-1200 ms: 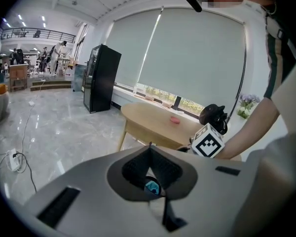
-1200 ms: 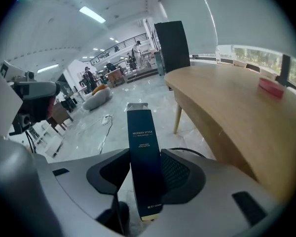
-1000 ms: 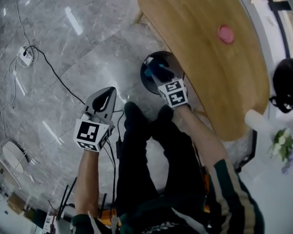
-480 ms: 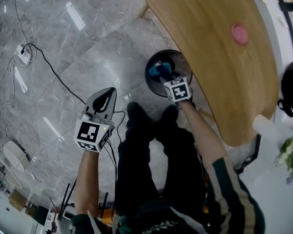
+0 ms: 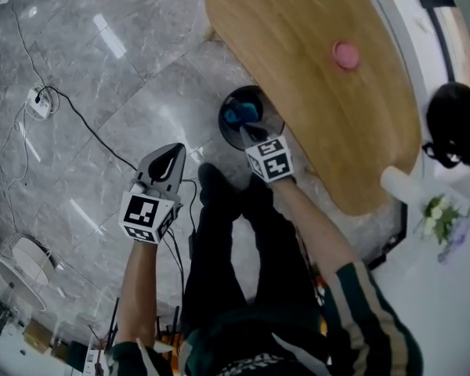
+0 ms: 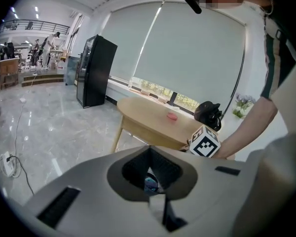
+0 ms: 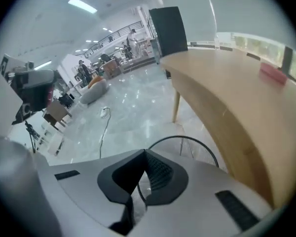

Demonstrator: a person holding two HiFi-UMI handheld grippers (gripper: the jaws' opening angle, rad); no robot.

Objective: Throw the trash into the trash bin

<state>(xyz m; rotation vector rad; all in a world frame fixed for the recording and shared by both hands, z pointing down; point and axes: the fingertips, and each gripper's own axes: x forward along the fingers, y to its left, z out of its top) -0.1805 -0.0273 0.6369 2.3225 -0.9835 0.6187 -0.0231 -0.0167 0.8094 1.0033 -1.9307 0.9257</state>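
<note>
My right hand-held gripper [image 5: 245, 131] has just closed, empty, above the trash bin [image 5: 222, 122] at mid-frame. The blue trash [image 5: 239, 116] lies inside. I'd lift straight up, clear of the rim.

Glossy grey marble floor [image 5: 102, 92], matt smooth wooden table [image 5: 298, 69], black wire-mesh trash bin [image 5: 224, 131] (metal, seemingly)
</note>
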